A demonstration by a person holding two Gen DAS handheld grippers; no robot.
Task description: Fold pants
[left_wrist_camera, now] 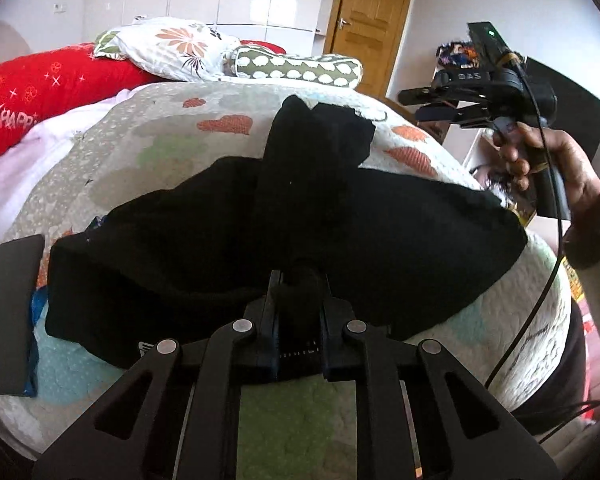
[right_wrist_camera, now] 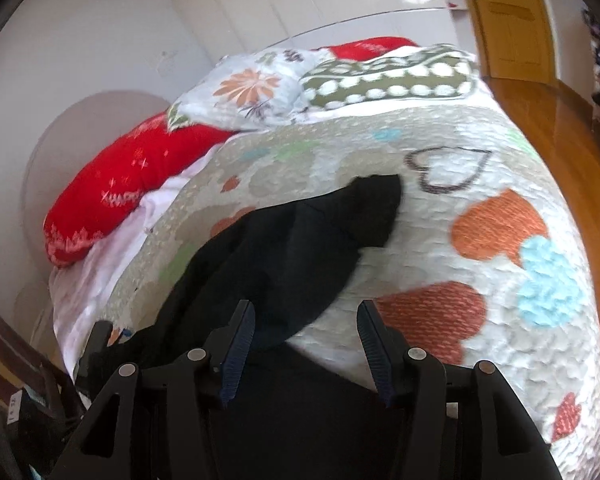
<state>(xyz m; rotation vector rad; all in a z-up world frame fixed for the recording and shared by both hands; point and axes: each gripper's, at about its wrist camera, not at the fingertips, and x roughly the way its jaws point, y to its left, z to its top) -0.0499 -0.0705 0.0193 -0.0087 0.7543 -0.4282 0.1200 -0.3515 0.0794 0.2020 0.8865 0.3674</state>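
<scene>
Gripping a bunched fold of the black pants (left_wrist_camera: pixel 284 224), your left gripper (left_wrist_camera: pixel 299 280) has its jaws closed on the cloth at the near edge of the garment. From those jaws the pants spread out to both sides across the quilted bedspread (left_wrist_camera: pixel 428 152), so the broad part runs crosswise to the fingers, while one narrower length, probably a leg, runs straight ahead and away from the jaws toward the pillows. That forward-running length is the long axis to fold along or against, and it lies dead ahead of the left jaws.

Your right gripper (right_wrist_camera: pixel 306 348) is lifted clear, with its jaws standing well apart and nothing between them. In its own view the pants (right_wrist_camera: pixel 300 248) lie ahead and to the left of the open jaws, the far tip of the cloth pointing up and away; blur hides the finer creases. Seen from the left wrist, that gripper hangs in your right hand (left_wrist_camera: pixel 556 164), above and beyond the right end of the garment.

So the left is the arm already on the cloth; the right is free and, by my reading, must come down to the right-hand part before a fold can be carried over.

Beyond the pants lie a floral pillow (left_wrist_camera: pixel 168 46), a dotted green pillow (left_wrist_camera: pixel 300 66) and a red cushion (left_wrist_camera: pixel 44 84).
</scene>
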